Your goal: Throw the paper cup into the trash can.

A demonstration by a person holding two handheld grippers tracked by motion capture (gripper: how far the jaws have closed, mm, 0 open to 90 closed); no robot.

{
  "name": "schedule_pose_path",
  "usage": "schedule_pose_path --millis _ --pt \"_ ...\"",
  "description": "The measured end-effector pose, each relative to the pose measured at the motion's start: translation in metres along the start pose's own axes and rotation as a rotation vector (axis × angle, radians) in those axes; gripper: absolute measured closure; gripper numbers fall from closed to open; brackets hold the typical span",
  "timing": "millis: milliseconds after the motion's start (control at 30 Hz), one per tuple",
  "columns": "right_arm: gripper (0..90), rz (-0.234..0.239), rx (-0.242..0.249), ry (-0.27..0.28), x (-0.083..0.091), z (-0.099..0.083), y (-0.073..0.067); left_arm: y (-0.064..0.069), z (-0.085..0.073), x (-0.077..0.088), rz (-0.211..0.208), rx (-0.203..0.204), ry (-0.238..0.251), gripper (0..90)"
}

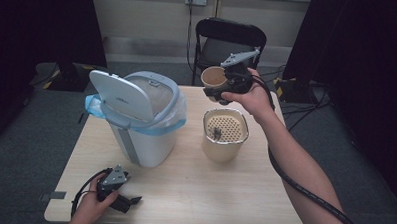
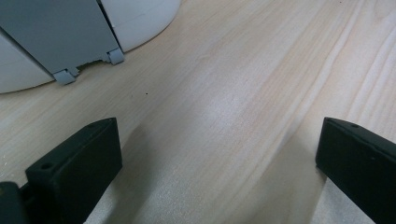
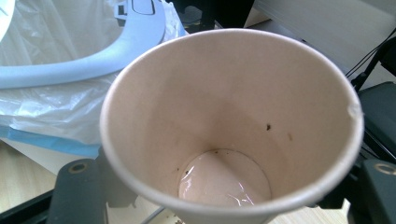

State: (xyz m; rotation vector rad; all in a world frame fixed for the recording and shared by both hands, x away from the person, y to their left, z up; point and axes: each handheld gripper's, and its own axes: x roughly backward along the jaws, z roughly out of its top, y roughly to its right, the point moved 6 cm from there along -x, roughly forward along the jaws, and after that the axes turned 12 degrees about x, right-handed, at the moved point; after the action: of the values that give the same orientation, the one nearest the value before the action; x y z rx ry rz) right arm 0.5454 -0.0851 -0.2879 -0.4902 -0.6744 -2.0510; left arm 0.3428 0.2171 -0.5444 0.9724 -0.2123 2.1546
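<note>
While held clear above the far edge of the table (image 1: 183, 191), kept upright so the wet film at its bottom stays in:
- Paper cup (image 1: 213, 77): clamped by its lower wall in the right gripper (image 1: 222, 90), jaws narrowed onto it; mouth facing up, a few dark specks on the inner wall (image 3: 268, 126); tilt hard to judge.
- Likely purpose: judged as draining done and disposal next, since the cup hangs between strainer and bin.
- Strainer container (image 1: 225, 134): cream, perforated insert on top, dark residue caught on it; right of table centre, just below the raised cup.
- Waste bin (image 1: 141, 120): white, lid flipped open toward the left edge, blue-rimmed clear liner (image 3: 56, 107) folded over the grey rim ring; left of centre, apart from the strainer.
- Left gripper (image 1: 126, 202): resting near the front left corner, jaws spread wide with nothing but bare wood between, parked out of the way.
- In the way: raised lid on the bin's left; opening free from the right side.
- Beyond the far edge: black folding chair (image 1: 229, 40).
</note>
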Motion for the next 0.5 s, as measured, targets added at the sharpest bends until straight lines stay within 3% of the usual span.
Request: schedule_pose_path --millis 500 --pt "26.7 0.041 0.003 0.024 -0.002 0.026 -0.005 0.0 0.0 0.0 0.002 0.0 -0.002 0.0"
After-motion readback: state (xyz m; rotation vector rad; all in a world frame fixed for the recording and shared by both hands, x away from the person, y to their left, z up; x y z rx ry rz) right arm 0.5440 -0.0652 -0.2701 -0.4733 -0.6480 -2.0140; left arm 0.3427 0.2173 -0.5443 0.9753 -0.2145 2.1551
